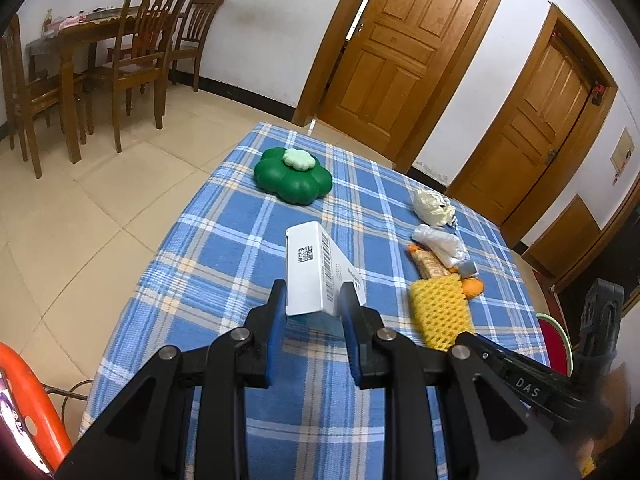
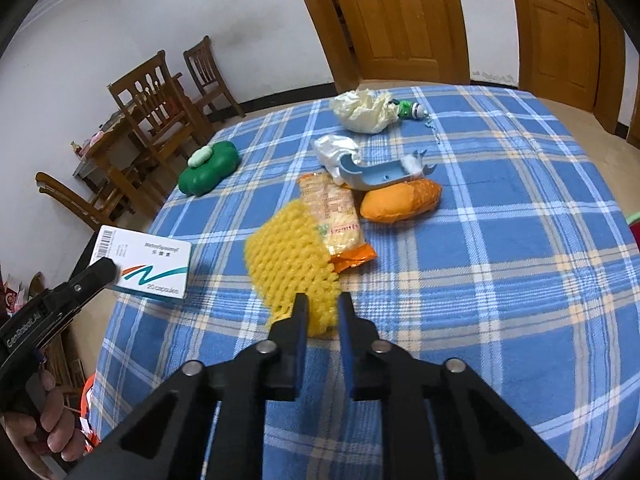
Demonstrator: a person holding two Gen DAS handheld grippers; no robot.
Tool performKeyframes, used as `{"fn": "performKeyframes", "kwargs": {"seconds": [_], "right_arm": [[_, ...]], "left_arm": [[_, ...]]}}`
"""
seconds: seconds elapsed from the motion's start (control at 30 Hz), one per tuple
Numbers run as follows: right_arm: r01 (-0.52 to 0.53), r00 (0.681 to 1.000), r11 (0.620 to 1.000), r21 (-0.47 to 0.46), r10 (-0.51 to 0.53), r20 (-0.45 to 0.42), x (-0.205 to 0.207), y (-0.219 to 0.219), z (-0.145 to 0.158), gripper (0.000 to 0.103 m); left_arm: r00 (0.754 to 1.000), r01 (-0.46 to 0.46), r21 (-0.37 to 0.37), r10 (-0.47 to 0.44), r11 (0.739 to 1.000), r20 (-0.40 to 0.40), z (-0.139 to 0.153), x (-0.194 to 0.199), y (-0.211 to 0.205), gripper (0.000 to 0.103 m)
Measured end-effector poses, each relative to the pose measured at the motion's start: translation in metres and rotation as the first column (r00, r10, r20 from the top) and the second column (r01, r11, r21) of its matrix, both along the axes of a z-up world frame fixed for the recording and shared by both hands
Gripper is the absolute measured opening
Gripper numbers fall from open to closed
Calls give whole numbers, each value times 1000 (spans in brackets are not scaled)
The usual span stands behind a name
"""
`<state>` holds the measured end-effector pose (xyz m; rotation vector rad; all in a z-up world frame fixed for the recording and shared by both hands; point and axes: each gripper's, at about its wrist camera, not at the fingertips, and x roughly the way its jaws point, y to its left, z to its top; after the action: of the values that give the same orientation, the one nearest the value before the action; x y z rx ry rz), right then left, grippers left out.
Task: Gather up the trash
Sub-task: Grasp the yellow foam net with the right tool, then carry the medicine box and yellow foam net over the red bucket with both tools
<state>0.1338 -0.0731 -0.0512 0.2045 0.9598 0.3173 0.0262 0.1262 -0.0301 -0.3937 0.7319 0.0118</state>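
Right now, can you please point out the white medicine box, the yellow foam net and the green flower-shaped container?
white medicine box (image 1: 306, 268), left wrist view, on its barcode side.
yellow foam net (image 2: 290, 256), right wrist view, on the middle of the mesh.
green flower-shaped container (image 1: 294, 178), left wrist view, on its dark green body.

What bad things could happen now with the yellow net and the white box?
1. The right gripper pinches only the near edge of the squashy yellow foam net, so the net might slip out when lifted.
2. The net overlaps the orange snack wrapper, so it might drag the wrapper along.
3. The left gripper holds the white capsule box by one end, near the table edge; it could tip out and fall to the floor.
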Motion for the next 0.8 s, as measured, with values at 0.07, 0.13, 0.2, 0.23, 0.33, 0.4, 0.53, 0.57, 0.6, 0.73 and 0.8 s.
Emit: {"fn": "performKeyframes", "kwargs": {"seconds": [0.07, 0.13, 0.2, 0.23, 0.33, 0.4, 0.53, 0.57, 0.6, 0.73, 0.8], "right_arm": [[-3, 1000, 1000, 10, 3, 17, -4, -3, 6, 13], [-1, 999, 1000, 15, 1, 36, -8, -6, 12, 12], [3, 998, 1000, 28, -5, 60, -14, -11, 20, 12], [6, 997, 999, 31, -8, 70, -16, -14, 23, 12], [23, 993, 999, 43, -28, 111, -25, -24, 37, 12], [37, 991, 998, 52, -43, 129, -30, -31, 44, 12], [78, 983, 994, 73, -89, 162, -41, -52, 58, 12], [88, 981, 993, 75, -100, 169, -43, -57, 61, 12], [99, 978, 992, 77, -112, 176, -45, -62, 64, 12], [152, 964, 985, 84, -166, 207, -55, -85, 75, 12], [175, 957, 981, 85, -190, 218, -61, -94, 79, 12]], "left_arm": [[1000, 6, 2, -6, 1000, 1, 1, 0, -3, 26], [1000, 12, 4, -12, 1000, 3, 3, 0, -6, 26], [1000, 18, 8, -18, 1000, 4, 5, 0, -9, 26], [1000, 22, 9, -22, 1000, 6, 6, 0, -11, 26], [999, 38, 9, -38, 999, 8, 9, 0, -16, 26], [999, 48, 4, -48, 999, 10, 11, 0, -20, 26], [997, 78, -5, -78, 997, 16, 18, 0, -31, 26], [996, 87, -7, -87, 996, 18, 20, 1, -34, 26], [995, 97, -9, -97, 995, 21, 22, 1, -38, 26], [990, 135, -10, -134, 991, 29, 29, 2, -54, 26], [988, 154, -10, -153, 988, 31, 31, 3, -61, 26]]}}
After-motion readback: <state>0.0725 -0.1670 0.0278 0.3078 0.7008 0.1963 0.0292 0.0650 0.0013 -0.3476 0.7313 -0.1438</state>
